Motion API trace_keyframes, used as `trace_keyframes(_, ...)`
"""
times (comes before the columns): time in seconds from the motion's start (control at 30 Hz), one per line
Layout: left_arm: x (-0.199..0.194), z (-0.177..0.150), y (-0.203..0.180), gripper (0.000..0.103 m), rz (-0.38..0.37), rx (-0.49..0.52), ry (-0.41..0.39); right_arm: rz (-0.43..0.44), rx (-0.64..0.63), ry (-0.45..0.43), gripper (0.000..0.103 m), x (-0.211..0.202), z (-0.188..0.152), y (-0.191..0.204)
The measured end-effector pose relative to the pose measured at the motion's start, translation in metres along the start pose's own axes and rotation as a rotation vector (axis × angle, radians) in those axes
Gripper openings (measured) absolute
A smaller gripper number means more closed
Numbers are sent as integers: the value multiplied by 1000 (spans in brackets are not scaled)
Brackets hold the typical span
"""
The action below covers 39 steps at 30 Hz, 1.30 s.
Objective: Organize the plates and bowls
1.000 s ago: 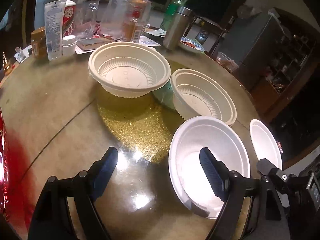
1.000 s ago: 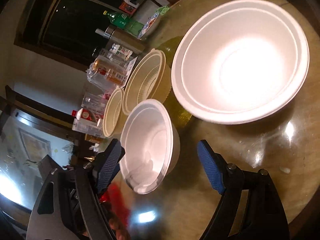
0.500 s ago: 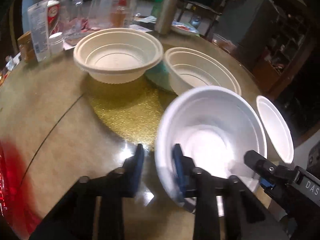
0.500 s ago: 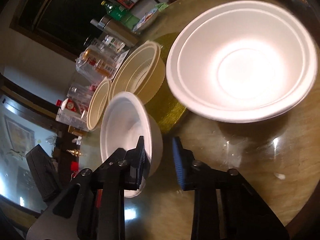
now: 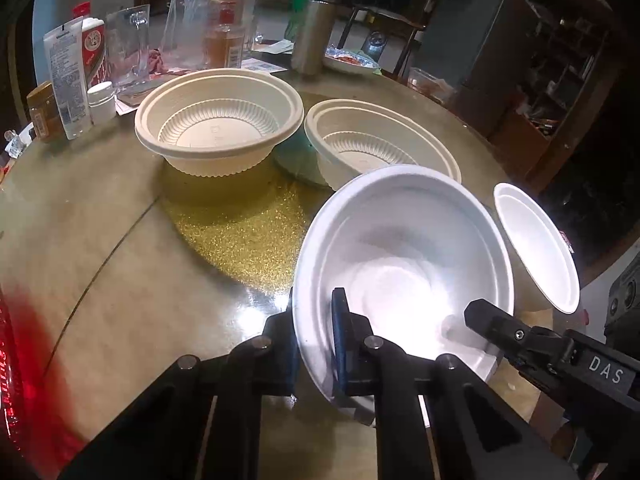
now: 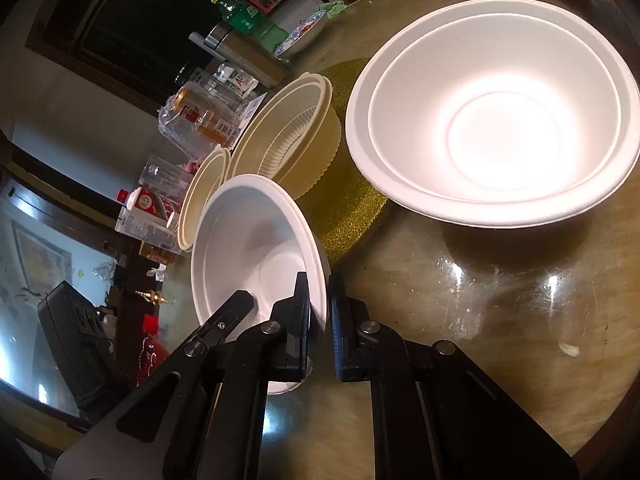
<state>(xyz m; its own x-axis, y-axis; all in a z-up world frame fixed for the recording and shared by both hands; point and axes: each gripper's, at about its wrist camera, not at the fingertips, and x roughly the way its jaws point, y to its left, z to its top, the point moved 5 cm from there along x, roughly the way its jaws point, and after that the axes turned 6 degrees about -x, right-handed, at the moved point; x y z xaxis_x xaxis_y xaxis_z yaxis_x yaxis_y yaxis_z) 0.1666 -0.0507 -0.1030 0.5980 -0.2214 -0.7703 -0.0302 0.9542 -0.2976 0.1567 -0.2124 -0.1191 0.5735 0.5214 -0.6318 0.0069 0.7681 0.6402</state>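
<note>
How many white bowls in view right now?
2. The held white bowl is pinched at its rim by the left gripper and right gripper; the other white bowl sits on the table beside it, possibly two nested.

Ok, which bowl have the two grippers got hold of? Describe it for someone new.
On the round table, at the near edge of the gold glitter mat, it is the smooth white bowl, its rim pinched by the left gripper and the right gripper. The two cream bowls behind it have ribbed walls, and the other white bowl beside it is ungripped.
</note>
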Motion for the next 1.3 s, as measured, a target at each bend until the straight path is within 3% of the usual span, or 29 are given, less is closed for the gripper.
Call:
trace_keyframes(0.27,-12,4,0,9,-27,-10,-53,3,-26,-44,7,-10,0,5)
trace_keyframes(0.7,-16,3,-6,8,-6,16,-81,10,-19,-16,7,-10,-2,0)
trace_keyframes(1.03,-30,7,-11,8,30,34,-94,83,70,18,7,-9,-4,-7)
trace_keyframes(1.3,-59,7,-4,8,62,25,-124,119,39,5,7,-27,-11,19)
